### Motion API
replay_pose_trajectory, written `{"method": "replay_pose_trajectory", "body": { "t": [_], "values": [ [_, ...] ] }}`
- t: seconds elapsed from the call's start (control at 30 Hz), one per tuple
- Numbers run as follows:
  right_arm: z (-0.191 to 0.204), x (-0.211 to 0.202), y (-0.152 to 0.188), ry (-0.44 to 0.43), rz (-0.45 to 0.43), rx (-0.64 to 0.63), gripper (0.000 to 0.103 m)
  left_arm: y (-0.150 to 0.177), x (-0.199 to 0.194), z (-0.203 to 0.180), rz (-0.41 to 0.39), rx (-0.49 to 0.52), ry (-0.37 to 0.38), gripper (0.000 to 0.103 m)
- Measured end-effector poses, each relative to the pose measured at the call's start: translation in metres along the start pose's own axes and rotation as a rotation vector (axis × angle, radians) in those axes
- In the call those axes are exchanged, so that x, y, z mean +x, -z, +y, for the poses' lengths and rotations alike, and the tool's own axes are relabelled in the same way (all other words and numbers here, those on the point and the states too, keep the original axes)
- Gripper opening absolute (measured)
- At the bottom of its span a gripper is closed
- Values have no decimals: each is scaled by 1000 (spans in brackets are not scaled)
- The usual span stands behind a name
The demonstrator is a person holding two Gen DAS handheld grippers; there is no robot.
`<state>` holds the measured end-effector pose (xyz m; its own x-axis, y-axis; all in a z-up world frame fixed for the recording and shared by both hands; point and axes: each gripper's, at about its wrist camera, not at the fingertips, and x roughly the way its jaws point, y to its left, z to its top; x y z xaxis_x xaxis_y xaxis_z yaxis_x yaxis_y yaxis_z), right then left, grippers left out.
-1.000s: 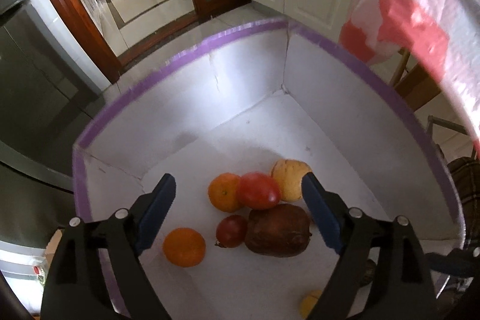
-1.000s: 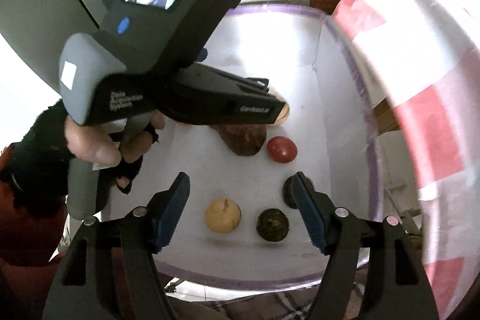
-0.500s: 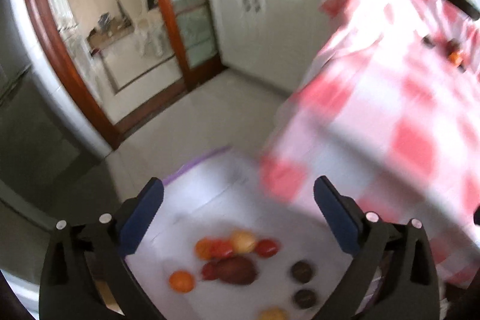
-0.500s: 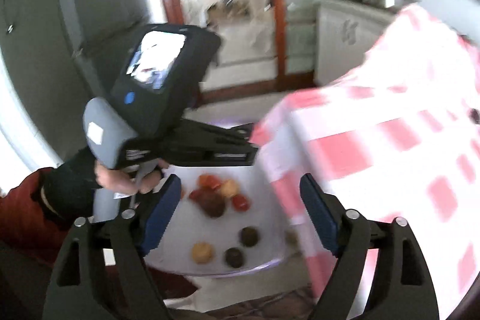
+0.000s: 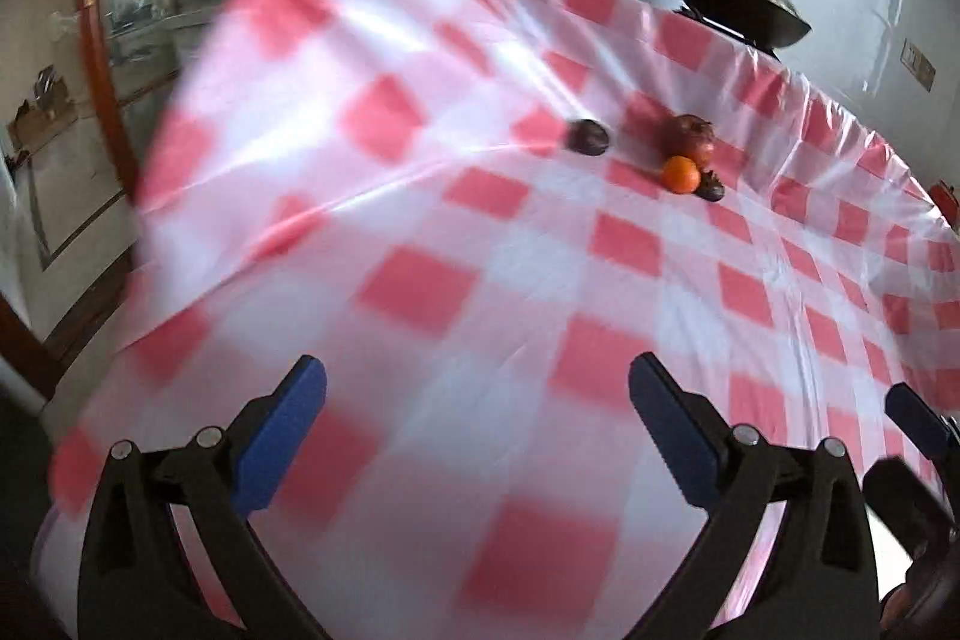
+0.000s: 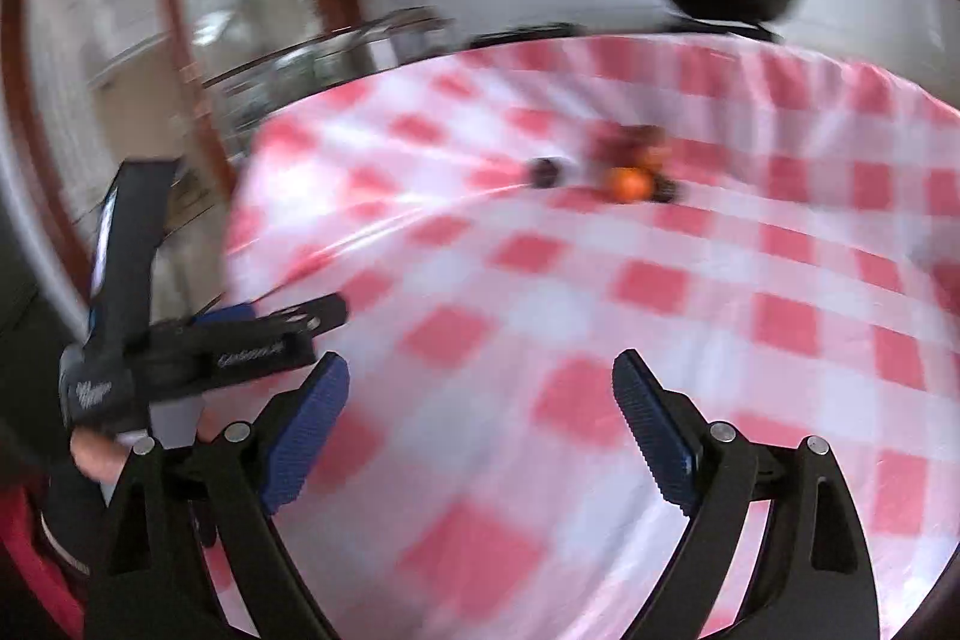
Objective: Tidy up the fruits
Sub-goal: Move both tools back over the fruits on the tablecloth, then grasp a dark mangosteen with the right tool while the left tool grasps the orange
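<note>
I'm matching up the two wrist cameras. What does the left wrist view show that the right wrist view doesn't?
Only the left wrist view: the right claw's blue fingertip at its right edge.
Only the right wrist view: the left claw, seen side-on, and the hand gripping it.
Both: checked tablecloth, orange among dark fruits, black pan behind; each camera's own claw holds nothing, the right one opening.

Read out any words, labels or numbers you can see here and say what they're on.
No text is fully readable.
Left gripper, side arm: white brand lettering, too blurred to read.
Left gripper, grey handle: two lines of white print, too blurred to read.
Tablecloth, fruit and pan: no text.
</note>
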<state>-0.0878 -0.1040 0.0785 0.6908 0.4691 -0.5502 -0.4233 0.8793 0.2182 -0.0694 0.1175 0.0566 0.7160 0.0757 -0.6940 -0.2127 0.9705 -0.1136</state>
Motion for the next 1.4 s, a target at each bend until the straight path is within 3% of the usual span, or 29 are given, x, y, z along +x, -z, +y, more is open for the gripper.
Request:
{"method": "replay_pose_trajectory", "body": {
  "t": [0.2, 0.4, 0.47, 0.57, 0.7, 0.93, 1.03, 1.1, 1.2, 1.4],
  "values": [
    [-84, 62, -30, 130, 48, 127, 87, -37, 61, -45, 7, 12, 56, 101],
    [-129, 124, -61, 188, 121, 103, 86, -55, 102, -38, 63, -122, 136, 101],
    [-136, 139, -69, 196, 140, 91, 84, -54, 103, -26, 38, -192, 209, 101],
    [-142, 167, -84, 203, 195, 61, 81, -54, 107, -18, 55, -240, 235, 101],
    [-146, 209, -101, 195, 278, 12, 70, -53, 105, -28, 39, -192, 207, 101],
    [-135, 258, -126, 193, 320, -83, 65, -54, 103, -31, 21, -172, 205, 101],
    [-130, 267, -130, 185, 314, -92, 57, -54, 101, -32, 13, -167, 202, 101],
    [-127, 268, -131, 183, 305, -97, 43, -53, 100, -32, 10, -167, 203, 101],
    [-129, 254, -123, 184, 295, -44, 43, -53, 100, -31, 9, -170, 199, 101],
    [-157, 179, -93, 206, 152, 186, 43, -53, 99, -33, 11, -161, 198, 101]
  ]
}}
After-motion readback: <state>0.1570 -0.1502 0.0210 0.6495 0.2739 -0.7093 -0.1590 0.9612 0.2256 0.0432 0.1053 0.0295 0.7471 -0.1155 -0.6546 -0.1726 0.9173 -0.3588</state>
